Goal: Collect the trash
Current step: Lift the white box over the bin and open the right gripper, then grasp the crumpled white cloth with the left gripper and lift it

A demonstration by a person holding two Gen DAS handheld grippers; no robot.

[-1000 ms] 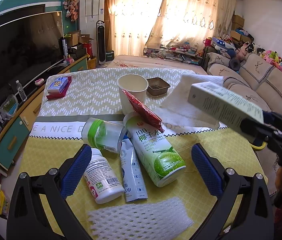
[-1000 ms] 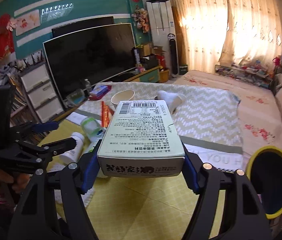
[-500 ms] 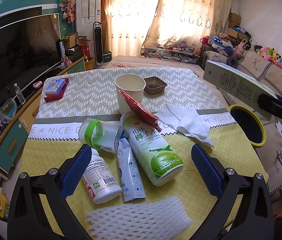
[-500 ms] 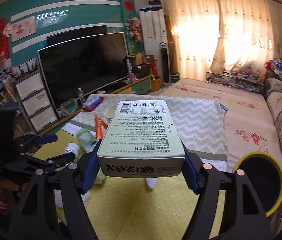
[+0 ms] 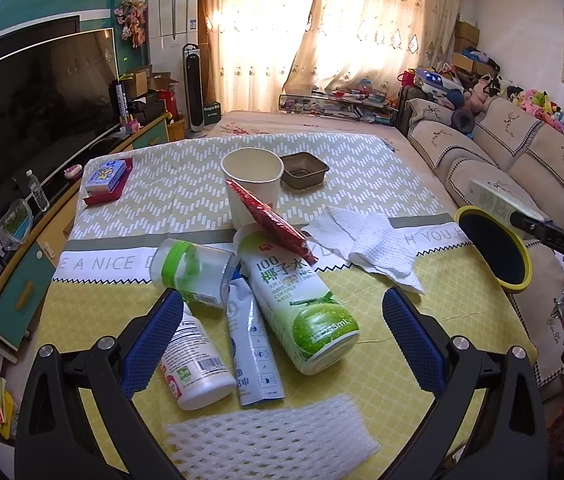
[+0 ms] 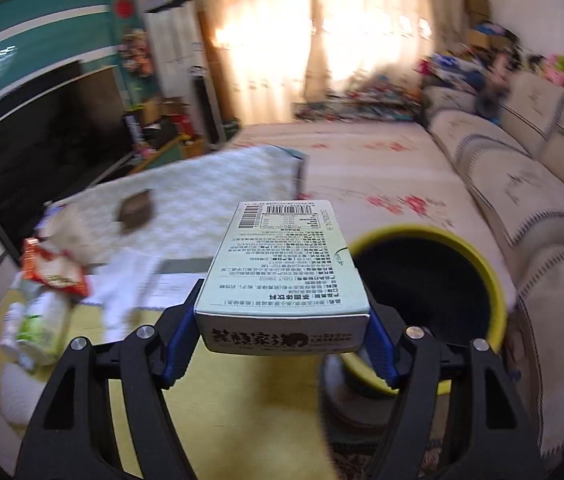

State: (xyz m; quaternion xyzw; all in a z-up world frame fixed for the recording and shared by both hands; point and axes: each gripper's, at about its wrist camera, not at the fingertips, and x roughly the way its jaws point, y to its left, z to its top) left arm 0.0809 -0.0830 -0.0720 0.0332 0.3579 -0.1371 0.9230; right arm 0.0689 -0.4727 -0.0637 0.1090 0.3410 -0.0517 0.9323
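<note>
My right gripper (image 6: 280,332) is shut on a pale green carton (image 6: 282,276), its blue pads pressing the carton's two sides. The carton juts out beside the rim of a yellow bin (image 6: 434,300) with a dark inside, just off the table's right edge. In the left wrist view the same carton (image 5: 498,200) hangs over the bin (image 5: 494,256). My left gripper (image 5: 282,336) stands open above a heap on the table: a green coconut-water bottle (image 5: 302,308), a white pill bottle (image 5: 194,364), a flattened blue-white pouch (image 5: 254,352) and a clear jar with a green lid (image 5: 194,272).
A paper cup (image 5: 252,188) with a red wrapper (image 5: 270,220) leaning on it, a brown foil tray (image 5: 304,170), a crumpled paper towel (image 5: 366,244) and white foam netting (image 5: 274,436) lie on the table. A sofa (image 5: 522,152) runs along the right, a TV stands at the left.
The right gripper has carried the carton rightwards and a little down, from above the table to beside the yellow bin, and has rolled. The left gripper has stayed put.
</note>
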